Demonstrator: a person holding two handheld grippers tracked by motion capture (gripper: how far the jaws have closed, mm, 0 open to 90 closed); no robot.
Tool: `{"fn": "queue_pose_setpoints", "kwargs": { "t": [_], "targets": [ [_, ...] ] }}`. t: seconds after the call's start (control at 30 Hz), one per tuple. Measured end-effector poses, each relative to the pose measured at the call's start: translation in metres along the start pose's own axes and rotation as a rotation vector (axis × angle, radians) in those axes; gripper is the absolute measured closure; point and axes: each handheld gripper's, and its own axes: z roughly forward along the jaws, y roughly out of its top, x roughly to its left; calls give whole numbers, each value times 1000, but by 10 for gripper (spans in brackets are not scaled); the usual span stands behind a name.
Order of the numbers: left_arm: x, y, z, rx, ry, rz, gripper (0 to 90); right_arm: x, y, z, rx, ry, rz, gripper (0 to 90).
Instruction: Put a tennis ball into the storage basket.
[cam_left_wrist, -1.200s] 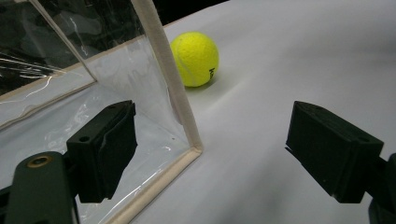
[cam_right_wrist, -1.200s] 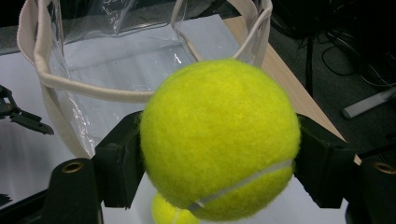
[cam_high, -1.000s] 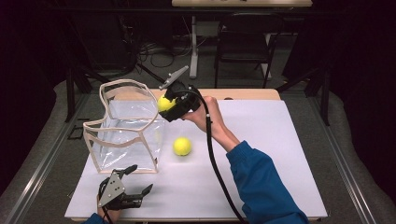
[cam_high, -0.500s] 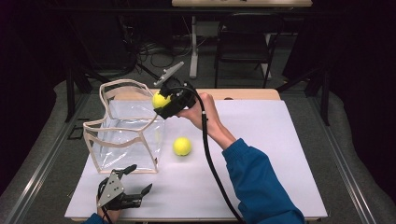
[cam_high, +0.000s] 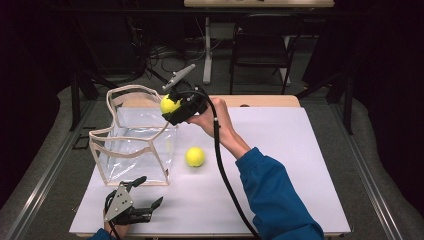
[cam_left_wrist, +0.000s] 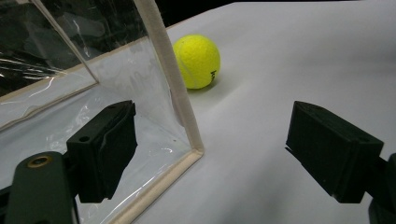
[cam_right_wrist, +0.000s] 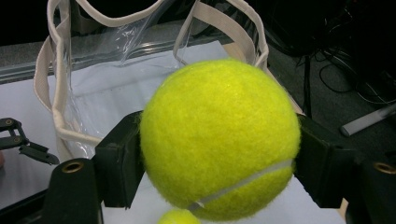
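Two tennis balls in play. One tennis ball (cam_high: 169, 105) is clamped between the jaws of the right tool (cam_high: 172, 106), held up in the air right above the far right rim of the clear tote bag (cam_high: 132, 145). From the right gripper view that ball (cam_right_wrist: 219, 137) is squeezed on both sides by the black jaws, with the bag's open mouth and cream handles (cam_right_wrist: 51, 79) just behind it. The second ball (cam_high: 195, 156) sits on the white worktop (cam_high: 280, 165) just beside the bag's right side, not touching it as far as I can see. The bag stands upright near the left edge of the worktop. The left tool (cam_high: 142, 199) rests down at the near left corner, jaws spread wide with nothing in them; in its own view the bag's near corner seam (cam_left_wrist: 180, 105) stands between the jaws, and the loose ball (cam_left_wrist: 197, 60) lies beyond.
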Motion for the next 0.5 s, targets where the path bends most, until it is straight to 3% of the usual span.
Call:
{"fn": "queue_pose_setpoints", "kwargs": {
  "t": [0.5],
  "targets": [
    [1,0,0,-4,-1,-4,161,4,11,5,-32,-11,-8,258]
  ]
}}
